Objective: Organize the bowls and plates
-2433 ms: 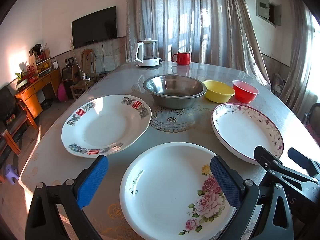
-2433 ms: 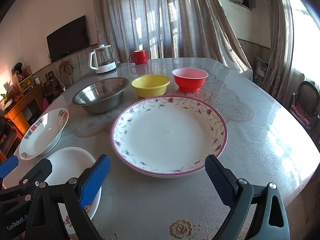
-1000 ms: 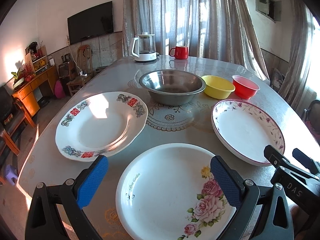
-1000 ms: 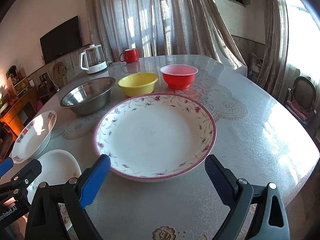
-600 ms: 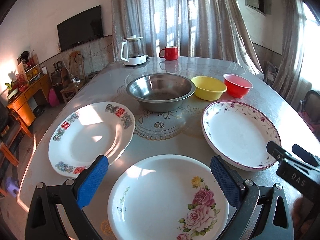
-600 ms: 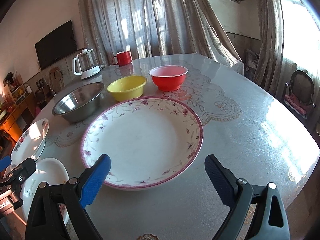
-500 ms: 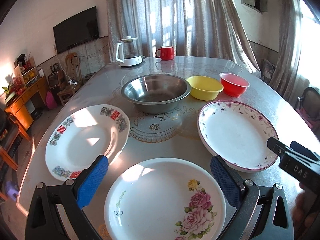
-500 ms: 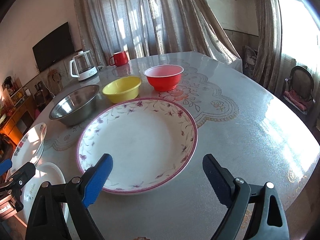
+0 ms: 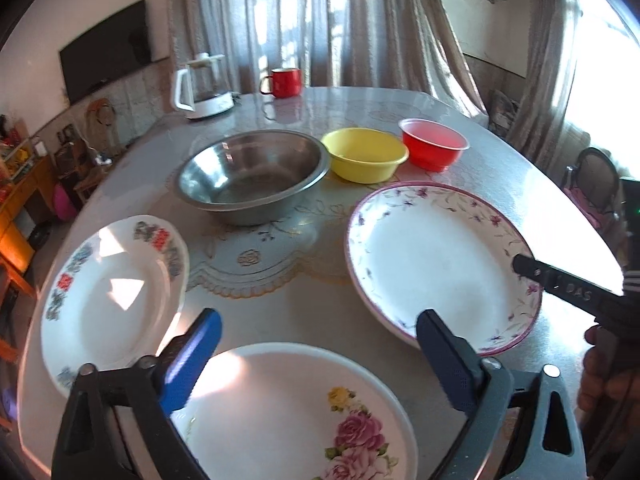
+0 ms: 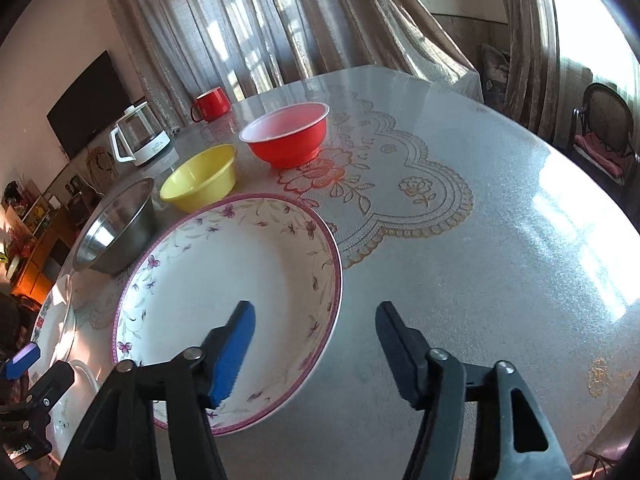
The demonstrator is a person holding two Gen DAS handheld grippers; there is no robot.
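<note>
Nearest in the left wrist view lies a white plate with a rose print (image 9: 280,412). My left gripper (image 9: 318,356) hovers over its far rim with nothing touching the pads, and its jaws are closing. A purple-flowered plate (image 10: 240,280) lies on the table, and my right gripper (image 10: 316,332) straddles its right rim. The blue left pad (image 10: 236,344) is over the plate's inside and the other finger is over bare table. These jaws are closing too, not touching the rim. Further off are a red-and-blue patterned plate (image 9: 112,292), a steel bowl (image 9: 252,176), a yellow bowl (image 9: 364,154) and a red bowl (image 9: 434,148).
A white kettle (image 9: 200,84) and a red mug (image 9: 284,82) stand at the far edge of the round table (image 10: 500,220). A chair (image 10: 604,128) is beyond the table on the right, and a wooden cabinet stands on the far left.
The right gripper has shifted right and rolled, so the flowered plate's right rim now lies between its fingers, and its jaws have narrowed a lot. The left jaws narrowed slightly as that hand shifted.
</note>
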